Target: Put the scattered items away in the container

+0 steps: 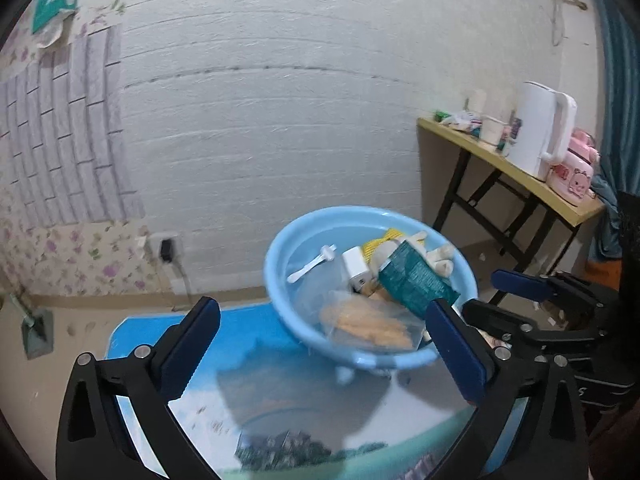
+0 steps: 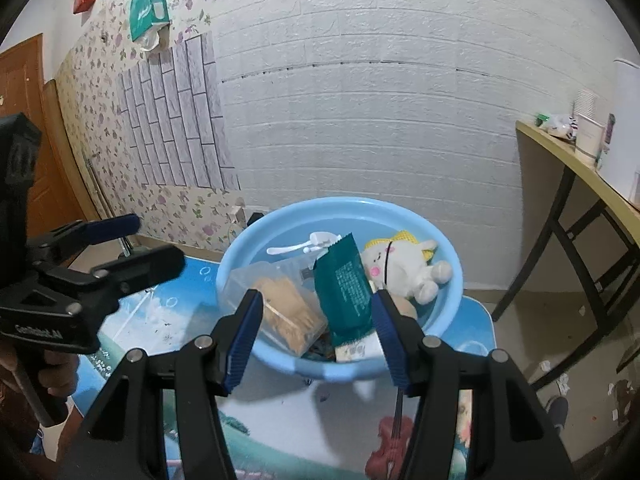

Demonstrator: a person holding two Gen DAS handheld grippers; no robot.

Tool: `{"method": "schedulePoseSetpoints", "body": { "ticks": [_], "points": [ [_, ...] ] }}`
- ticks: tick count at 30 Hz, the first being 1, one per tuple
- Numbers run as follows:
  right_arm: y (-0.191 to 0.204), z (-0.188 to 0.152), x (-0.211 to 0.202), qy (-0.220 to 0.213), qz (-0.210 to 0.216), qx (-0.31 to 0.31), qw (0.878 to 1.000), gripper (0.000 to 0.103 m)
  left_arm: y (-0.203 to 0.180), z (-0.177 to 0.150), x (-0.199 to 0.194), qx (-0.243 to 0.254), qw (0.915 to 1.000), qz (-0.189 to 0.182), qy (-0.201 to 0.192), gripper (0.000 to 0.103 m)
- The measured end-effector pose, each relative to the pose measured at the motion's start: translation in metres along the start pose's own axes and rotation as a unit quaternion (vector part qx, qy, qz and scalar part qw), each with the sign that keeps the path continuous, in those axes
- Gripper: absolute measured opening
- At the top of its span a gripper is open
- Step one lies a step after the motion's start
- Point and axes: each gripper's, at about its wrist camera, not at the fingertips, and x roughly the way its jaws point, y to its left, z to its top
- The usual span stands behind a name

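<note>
Both tongs [image 2: 316, 340] just short of basin [image 2: 256, 240]

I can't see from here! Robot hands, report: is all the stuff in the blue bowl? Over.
Left gripper open, empty. Right gripper open, empty. Teal packet, plush toy, snack bag, spoon in blue basin. Nothing blocking.

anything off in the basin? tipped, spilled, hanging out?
Mostly fine. The blue basin sits upright on the table, nothing spilled around it. One oddity: the teal packet stands tilted on the pile and leans over the near rim, not lying flat. The plush toy, white spoon and clear snack bag lie inside.
</note>
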Motion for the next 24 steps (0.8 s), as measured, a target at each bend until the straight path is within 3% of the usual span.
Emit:
{"method": "schedulePoseSetpoints", "body": {
  "ticks": [4, 9, 17, 24],
  "points": [
    [0.005, 0.002, -0.015, -0.004, 0.0, 0.01, 1.0, 0.07, 0.011, -0.004, -0.017, -0.035, 0.9993, 0.005, 0.014, 0.103],
    [0.015, 0.003, -0.024, 0.0, 0.001, 0.004, 1.0, 0.071, 0.013, -0.008, -0.026, -0.031, 0.998, 0.035, 0.041, 0.103],
    [0.018, 0.003, -0.021, 0.004, 0.005, 0.004, 1.0, 0.078, 0.009, -0.011, -0.022, -0.016, 0.9976, 0.032, 0.059, 0.103],
    [0.015, 0.005, -0.014, 0.0, 0.005, 0.008, 1.0, 0.079, 0.004, -0.011, -0.017, 0.012, 0.9989, 0.041, 0.019, 0.103]
  ]
}}
